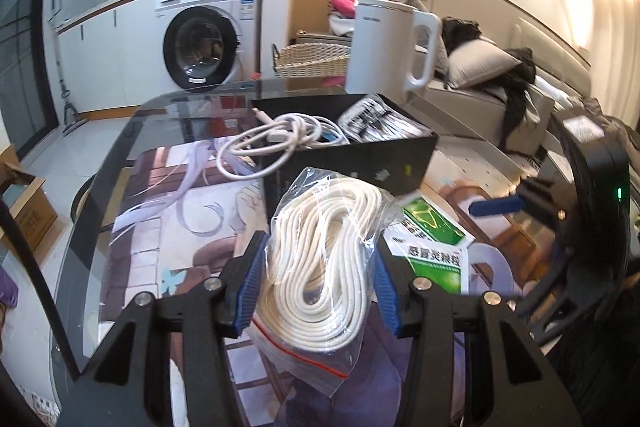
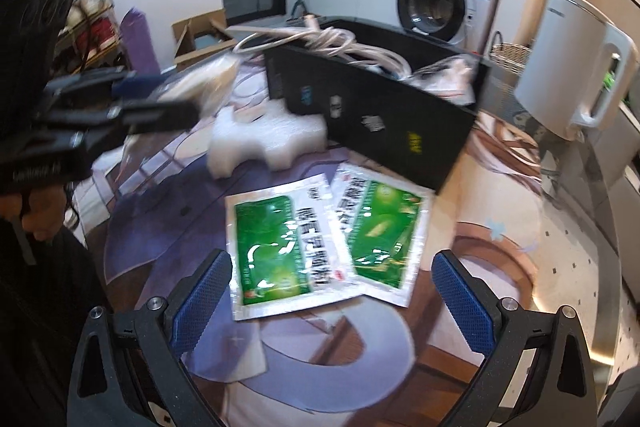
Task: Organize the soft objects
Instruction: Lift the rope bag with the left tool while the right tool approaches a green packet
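Observation:
My left gripper (image 1: 318, 267) is shut on a clear zip bag of coiled white rope (image 1: 320, 255) and holds it above the table, just short of the black box (image 1: 360, 155). The box holds a white cable (image 1: 276, 143) spilling over its left rim and a clear packet (image 1: 376, 119). In the right wrist view the left gripper (image 2: 160, 99) and its bag show blurred at left. My right gripper (image 2: 332, 291) is open and empty above two green medicine sachets (image 2: 276, 251) (image 2: 384, 239) lying flat before the box (image 2: 376, 123). A white foam piece (image 2: 268, 139) lies beside the box.
A white electric kettle (image 1: 384, 47) (image 2: 568, 67) stands behind the box at the table's far edge. The glass table's printed mat (image 2: 480, 235) lies under everything. A washing machine (image 1: 200, 35), a wicker basket (image 1: 312, 61) and a sofa (image 1: 488, 87) stand beyond the table.

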`<state>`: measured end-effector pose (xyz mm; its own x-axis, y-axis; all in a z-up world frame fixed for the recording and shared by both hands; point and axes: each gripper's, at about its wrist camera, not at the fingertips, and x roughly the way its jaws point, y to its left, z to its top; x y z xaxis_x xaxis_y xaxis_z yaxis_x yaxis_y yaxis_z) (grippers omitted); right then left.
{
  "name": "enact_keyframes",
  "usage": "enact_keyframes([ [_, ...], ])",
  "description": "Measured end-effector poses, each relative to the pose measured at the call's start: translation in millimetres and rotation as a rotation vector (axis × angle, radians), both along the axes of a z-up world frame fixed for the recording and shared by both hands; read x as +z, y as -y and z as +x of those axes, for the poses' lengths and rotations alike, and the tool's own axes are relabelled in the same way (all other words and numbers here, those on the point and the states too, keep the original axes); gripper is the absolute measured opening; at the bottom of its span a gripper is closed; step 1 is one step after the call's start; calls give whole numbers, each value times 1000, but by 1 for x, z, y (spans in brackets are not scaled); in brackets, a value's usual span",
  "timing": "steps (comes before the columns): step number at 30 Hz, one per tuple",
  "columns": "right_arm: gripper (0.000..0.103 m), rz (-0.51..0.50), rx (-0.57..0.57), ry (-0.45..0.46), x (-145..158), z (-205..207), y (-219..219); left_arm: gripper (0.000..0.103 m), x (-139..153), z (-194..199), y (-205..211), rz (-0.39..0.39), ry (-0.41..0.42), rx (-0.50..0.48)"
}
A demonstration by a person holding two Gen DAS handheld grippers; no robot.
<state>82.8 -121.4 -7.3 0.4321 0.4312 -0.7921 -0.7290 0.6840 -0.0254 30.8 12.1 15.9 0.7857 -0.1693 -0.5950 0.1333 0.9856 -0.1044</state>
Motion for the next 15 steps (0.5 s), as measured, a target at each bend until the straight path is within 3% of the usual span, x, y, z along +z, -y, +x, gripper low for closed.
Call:
enact_keyframes([
  [4,100,-29,30,-5,-6,-3,-13,49,-1,2,-6,-5,-1,45],
  [8,91,-60,49,-7,-11,-2,-22,49,-1,2,-10,-16,2,62],
  [15,87,-52,69,-20,-11,-1,-27,49,0,3,-12,-22,3,64],
])
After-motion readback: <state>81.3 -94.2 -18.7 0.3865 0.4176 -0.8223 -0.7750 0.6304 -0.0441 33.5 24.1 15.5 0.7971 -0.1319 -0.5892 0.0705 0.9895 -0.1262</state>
